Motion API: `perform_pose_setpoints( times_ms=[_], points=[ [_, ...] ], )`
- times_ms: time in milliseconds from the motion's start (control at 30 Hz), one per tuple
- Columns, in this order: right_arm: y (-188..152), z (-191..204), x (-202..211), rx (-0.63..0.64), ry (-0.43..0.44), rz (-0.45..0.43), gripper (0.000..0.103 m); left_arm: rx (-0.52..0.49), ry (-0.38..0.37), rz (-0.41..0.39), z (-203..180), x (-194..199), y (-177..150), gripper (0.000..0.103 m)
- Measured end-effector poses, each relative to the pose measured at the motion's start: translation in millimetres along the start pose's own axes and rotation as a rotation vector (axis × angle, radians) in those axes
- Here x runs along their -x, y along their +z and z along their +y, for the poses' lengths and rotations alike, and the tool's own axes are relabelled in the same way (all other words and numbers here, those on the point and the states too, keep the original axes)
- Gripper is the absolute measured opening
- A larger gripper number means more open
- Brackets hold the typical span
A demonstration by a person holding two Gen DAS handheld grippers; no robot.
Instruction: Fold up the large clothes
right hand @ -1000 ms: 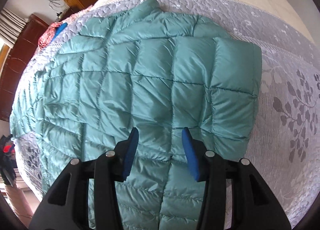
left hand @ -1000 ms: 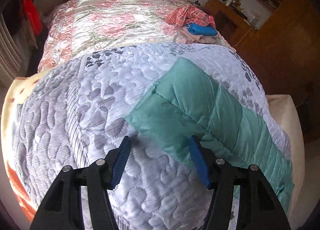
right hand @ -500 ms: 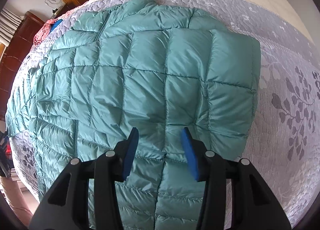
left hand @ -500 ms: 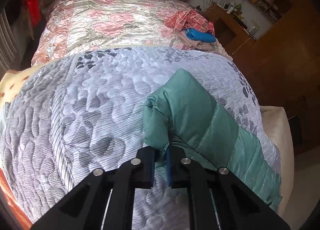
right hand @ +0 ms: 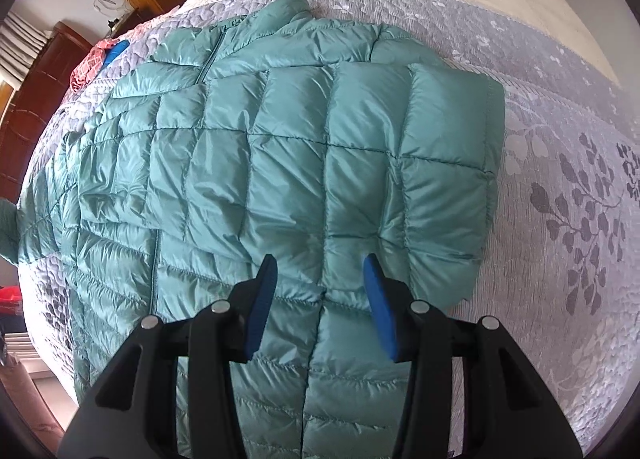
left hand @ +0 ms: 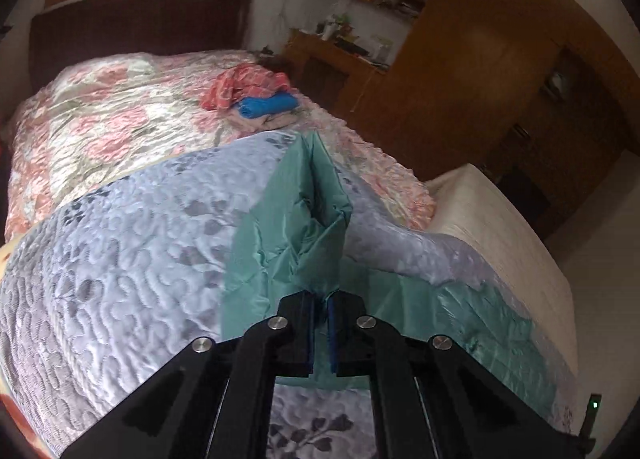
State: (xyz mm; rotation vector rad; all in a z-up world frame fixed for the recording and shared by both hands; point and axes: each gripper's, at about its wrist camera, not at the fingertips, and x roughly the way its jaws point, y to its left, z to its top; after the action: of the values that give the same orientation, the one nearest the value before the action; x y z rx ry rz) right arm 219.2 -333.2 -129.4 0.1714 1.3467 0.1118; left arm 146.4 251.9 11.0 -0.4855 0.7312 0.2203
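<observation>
A teal quilted down jacket (right hand: pixel 280 163) lies spread on a grey patterned bedspread (right hand: pixel 560 199), front up, zipper to the left, one sleeve folded over its body on the right. My right gripper (right hand: pixel 320 291) is open, hovering just over the jacket's lower middle. In the left wrist view my left gripper (left hand: pixel 320 315) is shut on the cuff end of the jacket's other sleeve (left hand: pixel 296 227), lifted off the bedspread (left hand: pixel 120 243) so the sleeve stands up in front of the camera.
A pile of clothes, red checked and blue (left hand: pixel 256 99), lies on the floral quilt (left hand: pixel 100 119) further up the bed. A wooden desk and cabinets (left hand: pixel 480 79) stand right of the bed. The mattress edge (left hand: pixel 500 219) shows on the right.
My left gripper closed on the sleeve end and lifted it off the bedspread, tilting upward. My right gripper stayed open and drew back slightly over the jacket.
</observation>
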Motion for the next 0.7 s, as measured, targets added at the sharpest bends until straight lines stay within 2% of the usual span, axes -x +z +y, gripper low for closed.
perform_pose_setpoints(
  times_ms=[200,367,500,700],
  points=[
    [-6.5,-6.5,4.3,-0.013,0.01,-0.011,0.045,-0.219,-0.179,0.078,-113.2,-16.7,-38.0,0.004],
    [-9.4,-12.8,1.0,-0.03,0.023,-0.009,0.045,-0.343,-0.271,0.147,-190.1,-46.9,-77.5,0.004],
    [-10.6,-14.9,-3.9,-0.035,0.028,-0.001,0.045,-0.404,-0.286,0.236,-225.3,-84.8,-113.3,0.004],
    [-12.4,-19.8,-12.6,-0.046,0.034,0.016,0.045,-0.43,-0.223,0.375,-232.3,-146.7,-153.2,0.004]
  ],
)
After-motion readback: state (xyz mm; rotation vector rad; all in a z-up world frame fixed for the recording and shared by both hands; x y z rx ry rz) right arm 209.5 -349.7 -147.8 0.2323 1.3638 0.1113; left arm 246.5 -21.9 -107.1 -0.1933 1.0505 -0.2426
